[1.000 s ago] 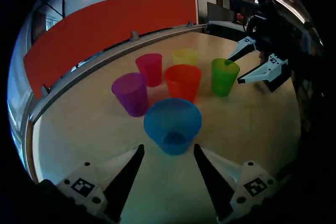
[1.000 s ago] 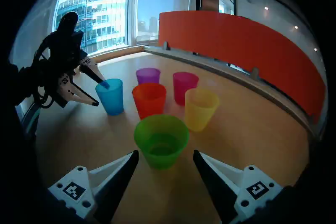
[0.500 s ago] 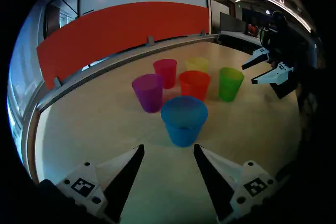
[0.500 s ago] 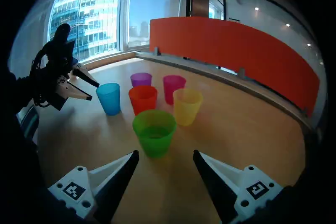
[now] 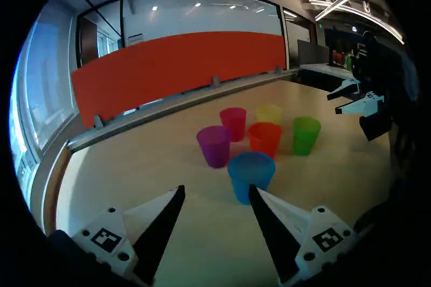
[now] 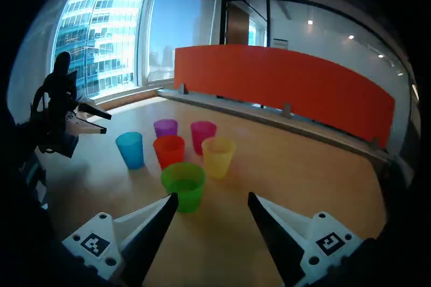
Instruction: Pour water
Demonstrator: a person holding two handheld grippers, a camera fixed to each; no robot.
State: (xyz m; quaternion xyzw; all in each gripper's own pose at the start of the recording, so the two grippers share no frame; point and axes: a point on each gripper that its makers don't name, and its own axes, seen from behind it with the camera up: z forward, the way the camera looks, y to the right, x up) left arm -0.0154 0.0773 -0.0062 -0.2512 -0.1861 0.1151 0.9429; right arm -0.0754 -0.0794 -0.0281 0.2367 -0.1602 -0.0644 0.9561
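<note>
Fingers of the left gripper (image 5: 215, 190) and right gripper (image 6: 211, 195) are spread, empty; the translucent blue plastic cup (image 5: 251, 168) could be toppled if clipped.

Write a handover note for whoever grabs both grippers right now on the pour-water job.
Left gripper: open, empty, blue cup just ahead.
Right gripper: open, empty, green cup just ahead.
Things: those two plus purple cup, pink cup, orange cup and yellow cup, all upright, clustered on the wooden table.
Done: no cup held or tipped; can't tell which hold water.
Left: grip a cup, lift it, pour into another, set it back.
</note>
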